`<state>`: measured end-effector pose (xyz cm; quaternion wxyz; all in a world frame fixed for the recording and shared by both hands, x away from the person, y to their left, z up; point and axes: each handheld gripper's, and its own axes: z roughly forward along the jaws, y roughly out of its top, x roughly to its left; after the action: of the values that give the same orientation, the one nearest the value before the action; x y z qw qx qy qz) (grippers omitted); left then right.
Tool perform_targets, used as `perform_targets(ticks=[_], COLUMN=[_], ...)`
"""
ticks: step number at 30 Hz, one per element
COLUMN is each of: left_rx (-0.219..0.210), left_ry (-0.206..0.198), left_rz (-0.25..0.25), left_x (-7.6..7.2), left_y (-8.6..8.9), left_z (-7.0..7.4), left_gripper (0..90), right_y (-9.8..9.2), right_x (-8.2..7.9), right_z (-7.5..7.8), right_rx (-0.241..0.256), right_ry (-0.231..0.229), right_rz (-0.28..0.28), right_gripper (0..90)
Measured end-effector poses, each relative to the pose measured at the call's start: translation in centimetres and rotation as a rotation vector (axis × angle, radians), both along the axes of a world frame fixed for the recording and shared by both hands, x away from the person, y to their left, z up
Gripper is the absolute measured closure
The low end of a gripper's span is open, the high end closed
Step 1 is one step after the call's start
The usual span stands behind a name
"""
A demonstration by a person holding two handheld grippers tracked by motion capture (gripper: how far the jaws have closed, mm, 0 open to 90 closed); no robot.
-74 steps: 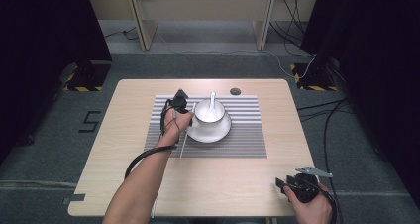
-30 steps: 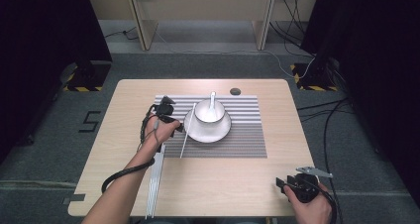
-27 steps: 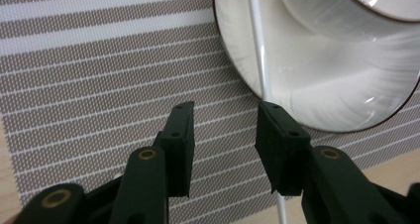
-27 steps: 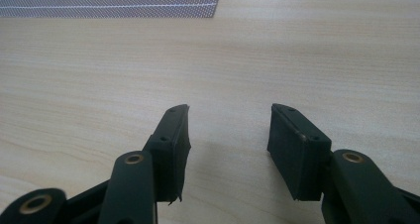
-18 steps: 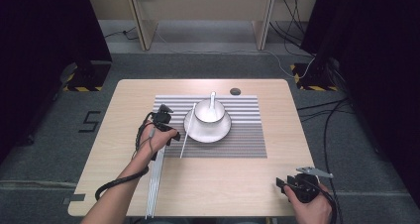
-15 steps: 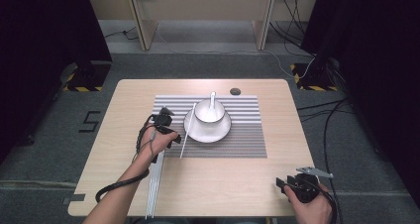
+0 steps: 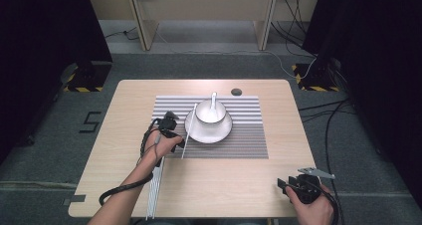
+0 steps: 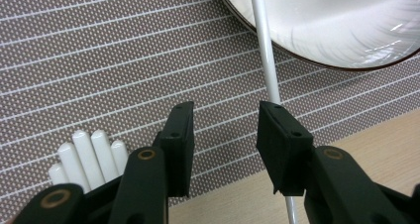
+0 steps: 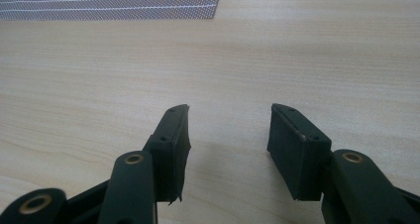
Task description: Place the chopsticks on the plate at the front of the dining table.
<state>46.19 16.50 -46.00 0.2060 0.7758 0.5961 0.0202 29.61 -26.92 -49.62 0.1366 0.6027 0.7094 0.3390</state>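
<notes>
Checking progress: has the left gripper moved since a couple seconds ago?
Yes. The left gripper has pulled back toward the person, away from the saucer, jaws open.

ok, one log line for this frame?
left gripper: open, over mat | chopstick by plate | chopsticks beside | right gripper: open, idle over table

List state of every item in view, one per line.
left gripper: open, holding nothing, low over the placemat.
right gripper: open, holding nothing, over bare table.
single chopstick: lying flat beside the saucer, loose, passing under one of the left fingers.
chopstick bundle: lying flat, tips on the placemat.
cup: upright on the saucer, spoon in it.
saucer: flat on the placemat.
placemat: flat on the table.
</notes>
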Motion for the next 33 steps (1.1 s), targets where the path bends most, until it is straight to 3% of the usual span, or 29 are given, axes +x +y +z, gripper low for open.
perform_targets(ticks=[33], left_rx=[0.008], left_ry=[0.003], left_rz=[-0.028], left_x=[0.1], left_y=[-2.2], left_z=[-0.2], left_gripper=[57.4], right_y=[-0.1], right_x=[0.0], right_z=[0.1], right_rx=[-0.001], right_ry=[-0.002], right_rz=[0.001], right_gripper=[50.7])
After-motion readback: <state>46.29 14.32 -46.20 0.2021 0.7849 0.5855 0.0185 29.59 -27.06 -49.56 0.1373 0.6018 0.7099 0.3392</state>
